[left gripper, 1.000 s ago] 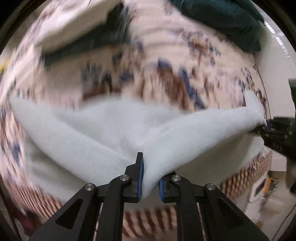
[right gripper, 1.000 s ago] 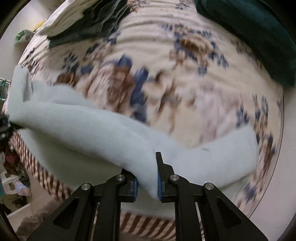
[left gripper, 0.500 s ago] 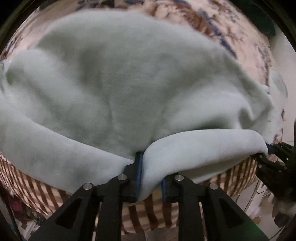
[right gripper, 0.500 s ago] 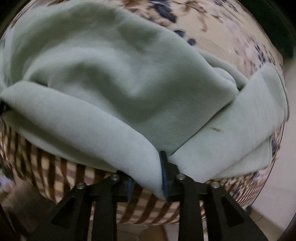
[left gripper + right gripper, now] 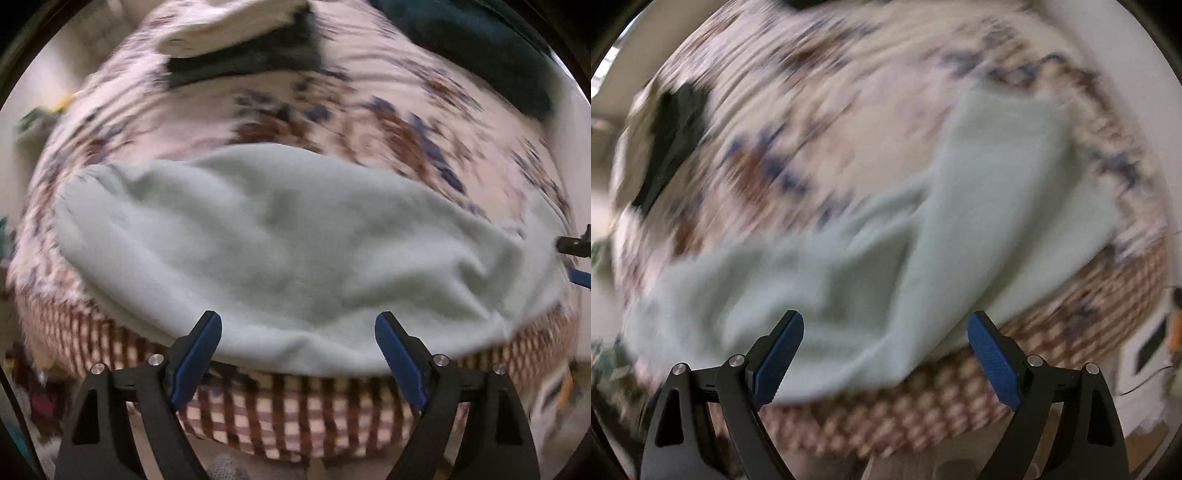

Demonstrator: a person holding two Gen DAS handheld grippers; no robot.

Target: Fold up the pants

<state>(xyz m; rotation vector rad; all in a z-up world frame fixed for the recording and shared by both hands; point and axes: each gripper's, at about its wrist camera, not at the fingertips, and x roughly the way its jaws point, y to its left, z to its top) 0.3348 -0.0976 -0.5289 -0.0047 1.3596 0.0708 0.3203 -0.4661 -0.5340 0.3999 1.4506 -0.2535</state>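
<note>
Released since half a second ago, the pants (image 5: 295, 251) are lying on the bed (image 5: 369, 122) near its front edge, doubled over and rumpled. We are holding the left claw (image 5: 297, 343) spread apart and empty, and the right claw (image 5: 884, 343) likewise apart, gripping nothing. We are judging one fold as laid down; next we are needing a fresh grip on an end to fold again. Dark clothes (image 5: 243, 62) are sitting well apart.
</note>
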